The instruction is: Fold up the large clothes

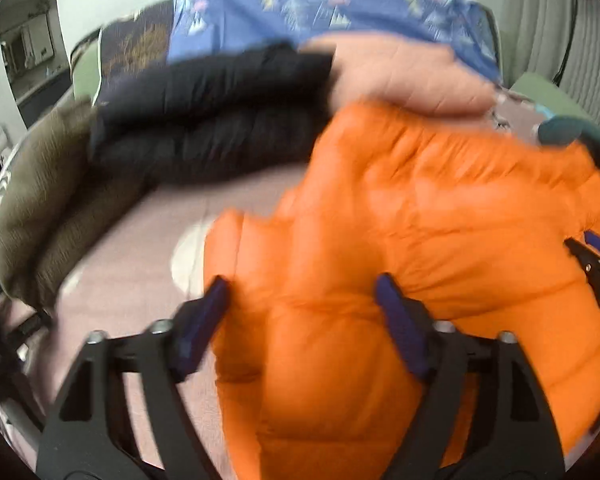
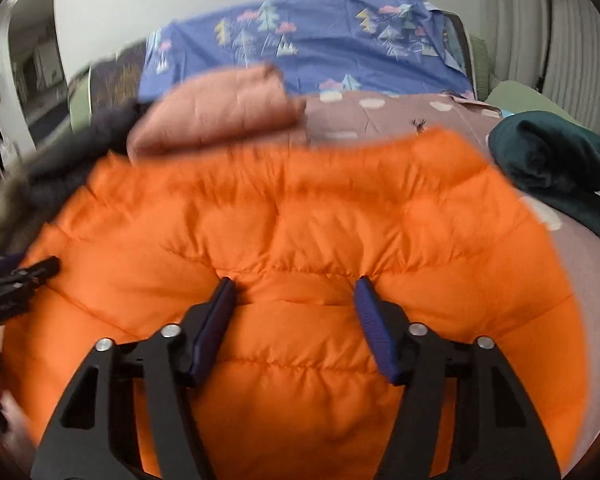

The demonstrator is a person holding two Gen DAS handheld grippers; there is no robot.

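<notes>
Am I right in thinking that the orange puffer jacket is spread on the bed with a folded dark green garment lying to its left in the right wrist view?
Not quite: the folded dark green garment lies to the right of the orange puffer jacket, not its left. The right wrist view shows this. The jacket is indeed spread on the bed.

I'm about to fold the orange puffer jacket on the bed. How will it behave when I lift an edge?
The orange puffer jacket looks quilted and puffy, so it is probably light for its bulk and floppy. Its smooth, shiny fabric may slip. The padding bulging between the open left gripper jaws suggests folds will spring back.
</notes>
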